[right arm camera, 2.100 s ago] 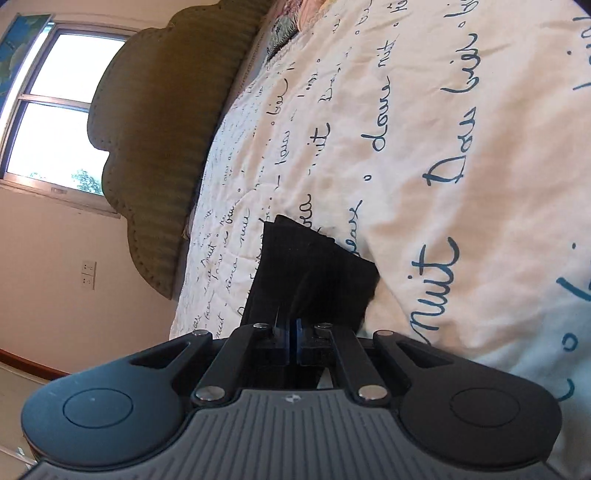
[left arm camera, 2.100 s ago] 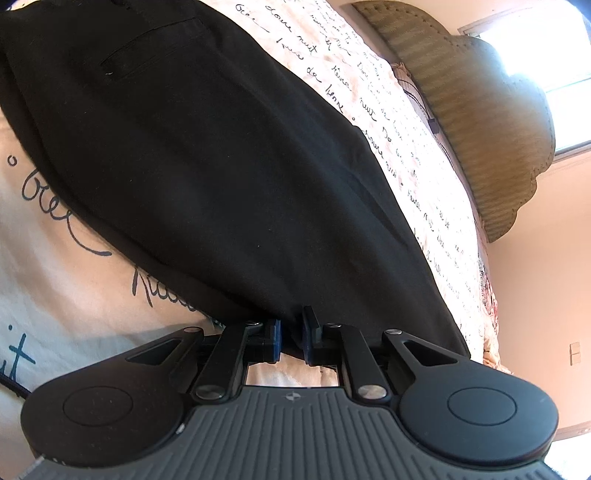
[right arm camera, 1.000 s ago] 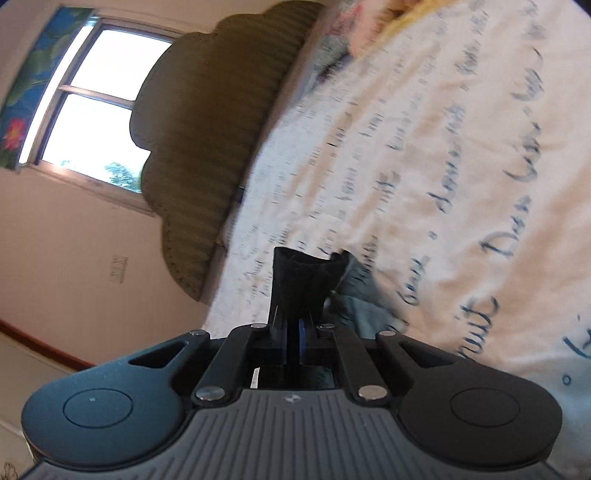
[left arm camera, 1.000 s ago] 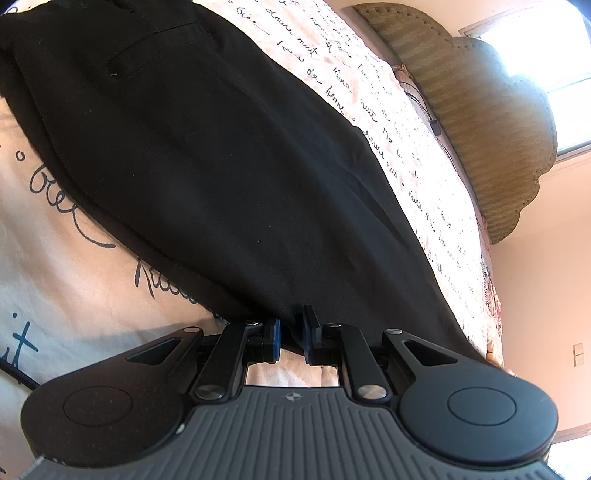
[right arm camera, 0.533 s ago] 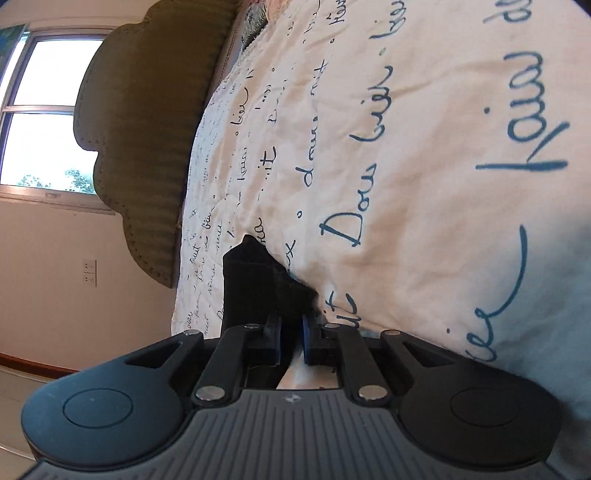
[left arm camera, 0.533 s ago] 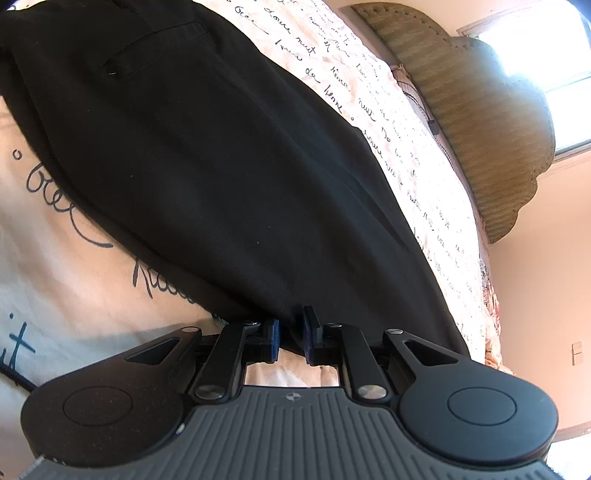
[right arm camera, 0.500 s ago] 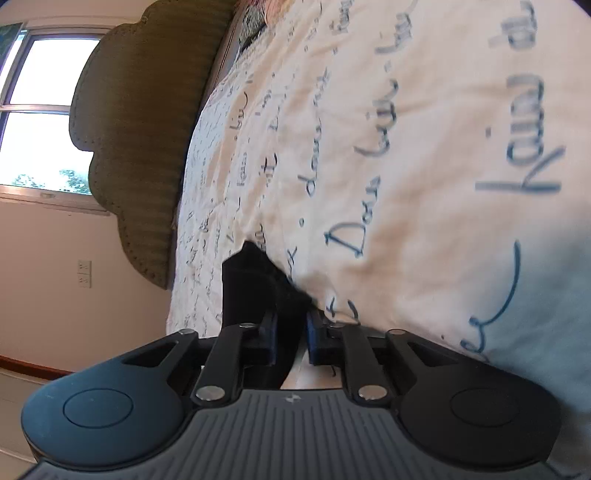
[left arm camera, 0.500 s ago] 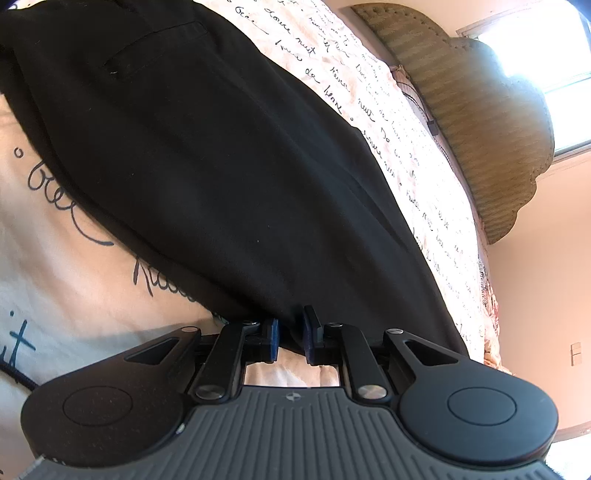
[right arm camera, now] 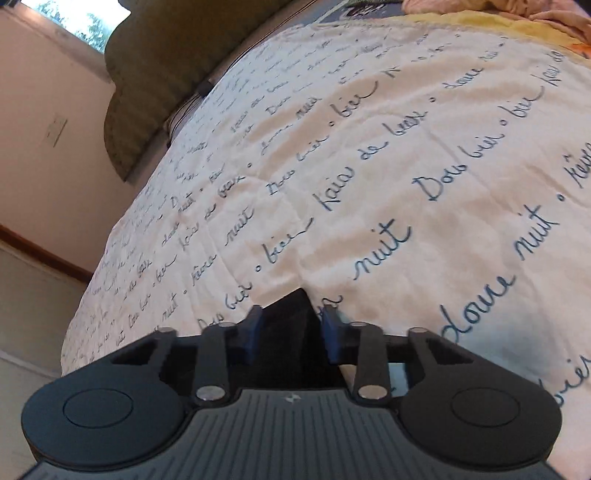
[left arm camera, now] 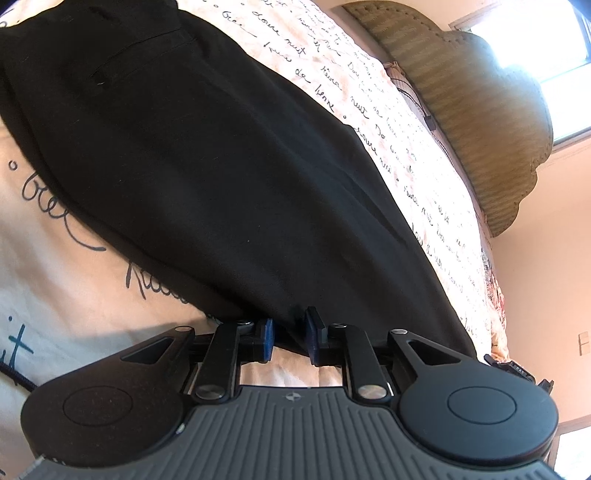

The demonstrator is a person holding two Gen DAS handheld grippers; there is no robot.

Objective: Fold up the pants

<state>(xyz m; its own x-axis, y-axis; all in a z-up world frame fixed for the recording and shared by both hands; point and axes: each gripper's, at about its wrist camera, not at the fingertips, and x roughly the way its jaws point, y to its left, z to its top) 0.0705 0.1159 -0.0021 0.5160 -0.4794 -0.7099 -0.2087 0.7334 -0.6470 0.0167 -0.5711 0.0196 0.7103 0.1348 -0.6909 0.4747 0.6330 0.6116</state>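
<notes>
Black pants (left arm camera: 221, 166) lie flat across the script-printed bedspread (left arm camera: 74, 295), waistband and back pocket at the upper left. My left gripper (left arm camera: 290, 325) sits at their near edge. Its blue pads are opening, and a fold of the black cloth still runs down between them without being squeezed. In the right wrist view only a pointed corner of the pants (right arm camera: 291, 314) shows, lying between the pads of my right gripper (right arm camera: 290, 325). Those jaws are opening too and stand off the cloth on both sides.
The bedspread (right arm camera: 406, 166) stretches wide and bare beyond the right gripper. An olive padded headboard (right arm camera: 155, 74) and a window (left arm camera: 554, 55) are at the far end. Pink and yellow bedding (right arm camera: 517, 14) lies at the top right. The bed's edge and the floor (right arm camera: 29, 314) are at the left.
The right gripper swung across the bed and rolled, and its jaws went from shut on the pants corner to apart. The left jaws parted slightly; the left hand stayed put.
</notes>
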